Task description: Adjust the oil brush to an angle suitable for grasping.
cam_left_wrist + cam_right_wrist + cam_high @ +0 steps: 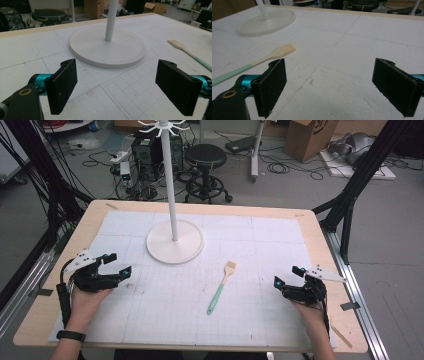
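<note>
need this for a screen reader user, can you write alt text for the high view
A person's two hands rest at the near corners of a white gridded mat, the left gripper and right gripper both with jaws open and empty. Between them lies a brush with a green handle, below a white stand.

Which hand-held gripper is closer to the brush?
The right hand-held gripper; the brush lies right of the table's middle, farther from the left hand-held gripper.
</note>
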The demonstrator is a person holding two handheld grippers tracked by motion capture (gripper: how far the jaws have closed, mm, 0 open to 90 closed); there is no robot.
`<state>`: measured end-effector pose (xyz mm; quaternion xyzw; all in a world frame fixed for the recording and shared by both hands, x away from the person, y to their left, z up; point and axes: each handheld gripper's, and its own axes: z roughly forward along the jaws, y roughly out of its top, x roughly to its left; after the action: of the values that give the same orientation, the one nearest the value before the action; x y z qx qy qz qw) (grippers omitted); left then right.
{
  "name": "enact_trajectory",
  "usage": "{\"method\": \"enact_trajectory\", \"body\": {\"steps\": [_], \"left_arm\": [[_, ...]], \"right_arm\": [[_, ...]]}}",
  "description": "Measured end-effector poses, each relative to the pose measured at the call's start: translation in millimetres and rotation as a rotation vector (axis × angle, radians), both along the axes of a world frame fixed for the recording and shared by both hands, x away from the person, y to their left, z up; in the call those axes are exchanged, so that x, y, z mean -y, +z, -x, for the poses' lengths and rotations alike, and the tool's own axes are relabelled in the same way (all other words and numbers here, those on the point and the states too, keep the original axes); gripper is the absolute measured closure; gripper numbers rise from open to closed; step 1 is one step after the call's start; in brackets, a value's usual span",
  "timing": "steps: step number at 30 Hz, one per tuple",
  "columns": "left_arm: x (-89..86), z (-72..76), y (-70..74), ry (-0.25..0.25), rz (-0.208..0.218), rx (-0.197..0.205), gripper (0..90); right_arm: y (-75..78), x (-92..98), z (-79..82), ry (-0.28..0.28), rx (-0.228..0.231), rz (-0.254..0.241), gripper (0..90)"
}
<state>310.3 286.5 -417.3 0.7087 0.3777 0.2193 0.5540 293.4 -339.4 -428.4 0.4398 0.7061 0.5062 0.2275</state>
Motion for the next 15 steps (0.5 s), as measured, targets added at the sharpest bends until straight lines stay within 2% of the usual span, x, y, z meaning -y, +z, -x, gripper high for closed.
{"method": "enact_trajectory", "body": {"steps": [12, 15], "left_arm": [[0.8, -0.3, 0.2, 0.0, -0.001, 0.005, 18.0], [0.5, 0.0, 0.3, -0.001, -0.002, 0.006, 18.0]], "right_arm": [[0.8, 4.7, 2.1, -0.012, -0.004, 0.002, 11.4], [2.4, 4.4, 3.5, 0.013, 0.004, -0.002, 14.8]]}}
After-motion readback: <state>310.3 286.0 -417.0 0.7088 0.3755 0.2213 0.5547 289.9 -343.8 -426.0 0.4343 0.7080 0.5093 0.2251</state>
